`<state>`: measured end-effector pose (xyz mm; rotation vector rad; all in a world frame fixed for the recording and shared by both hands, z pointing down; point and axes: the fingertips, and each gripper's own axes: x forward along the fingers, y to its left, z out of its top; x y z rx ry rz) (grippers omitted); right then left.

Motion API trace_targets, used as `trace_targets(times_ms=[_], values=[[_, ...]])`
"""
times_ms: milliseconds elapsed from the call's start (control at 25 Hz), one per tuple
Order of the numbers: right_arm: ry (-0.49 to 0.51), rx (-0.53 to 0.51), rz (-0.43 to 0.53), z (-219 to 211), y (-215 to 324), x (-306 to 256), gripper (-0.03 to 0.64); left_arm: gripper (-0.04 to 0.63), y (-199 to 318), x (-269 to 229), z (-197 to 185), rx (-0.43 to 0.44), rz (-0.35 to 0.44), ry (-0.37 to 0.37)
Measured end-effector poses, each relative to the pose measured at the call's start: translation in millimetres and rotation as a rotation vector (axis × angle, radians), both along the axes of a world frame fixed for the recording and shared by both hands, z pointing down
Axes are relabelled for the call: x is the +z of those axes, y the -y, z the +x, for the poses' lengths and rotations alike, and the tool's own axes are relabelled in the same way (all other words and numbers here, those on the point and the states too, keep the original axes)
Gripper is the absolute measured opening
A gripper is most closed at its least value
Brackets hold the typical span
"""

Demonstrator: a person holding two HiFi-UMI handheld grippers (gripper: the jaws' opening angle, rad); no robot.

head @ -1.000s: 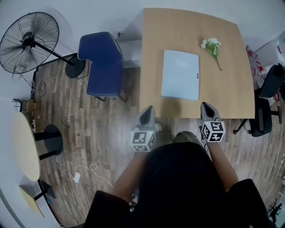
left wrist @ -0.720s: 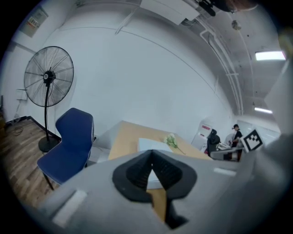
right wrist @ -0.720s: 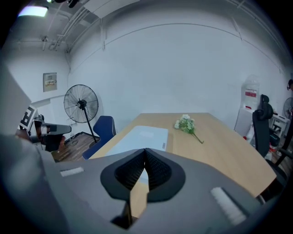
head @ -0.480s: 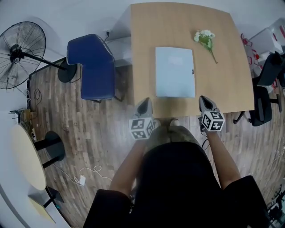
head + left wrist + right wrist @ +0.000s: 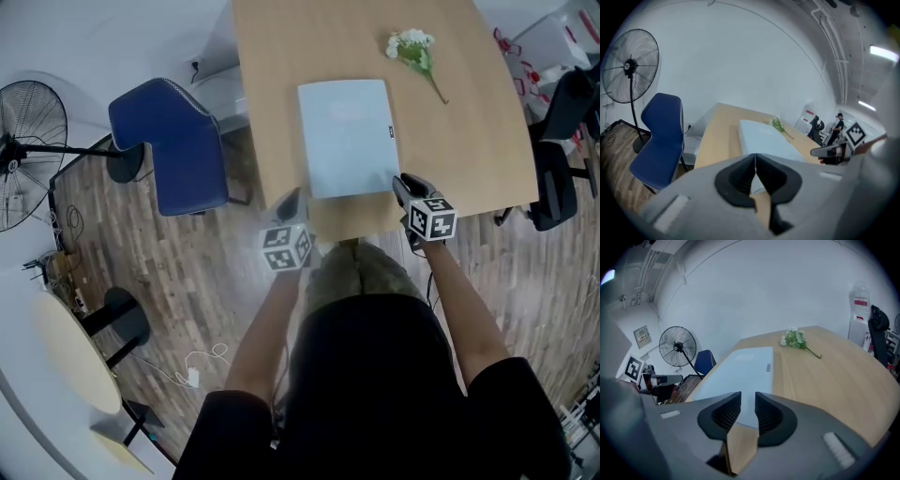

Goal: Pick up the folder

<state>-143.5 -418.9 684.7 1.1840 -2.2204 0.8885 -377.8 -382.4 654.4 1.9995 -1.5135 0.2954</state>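
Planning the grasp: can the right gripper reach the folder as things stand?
Probably yes: the right gripper sits at the folder's near edge, jaws slightly apart, with only bare table around and nothing blocking.

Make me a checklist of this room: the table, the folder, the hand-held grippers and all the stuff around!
Surface: wooden table, mostly bare.
Job's things: pale blue folder lying flat near the table's front edge, not lifted.
Clutter: sprig of white flowers beyond the folder, apart from it.
Grippers: left hand-held gripper jaws together, empty, by the folder's near left corner; right hand-held gripper jaws slightly apart, empty, at the near right corner.
Cables: white cable with a plug, lying on the floor.
Surroundings: blue chair, standing fan, round table, black office chair.
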Motion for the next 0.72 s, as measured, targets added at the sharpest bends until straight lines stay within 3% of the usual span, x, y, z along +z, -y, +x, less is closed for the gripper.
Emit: trace_targets(times_ms=[200,320,440,640,720], values=[[0.026,0.006,-0.094,-0.9,11.9,25.7,0.169,0.109,13.5,23.5,7.6,0.023,-0.083,-0.061],[0.073,0.007,-0.124,-2.1,21.3,32.5,0.197,0.238,22.8,40.5,19.3,0.071,-0.156,-0.162],[0.124,0.007,-0.173,-2.6,27.9,42.5,0.269,0.328,29.5,60.9,31.6,0.11,-0.236,-0.244],[0.18,-0.039,-0.28,-18.5,23.0,63.0,0.376,0.368,36.4,84.9,39.1,0.142,-0.301,-0.268],[0.189,-0.06,-0.305,-23.7,22.0,69.7,0.39,0.379,39.7,92.9,43.0,0.149,-0.332,-0.285]])
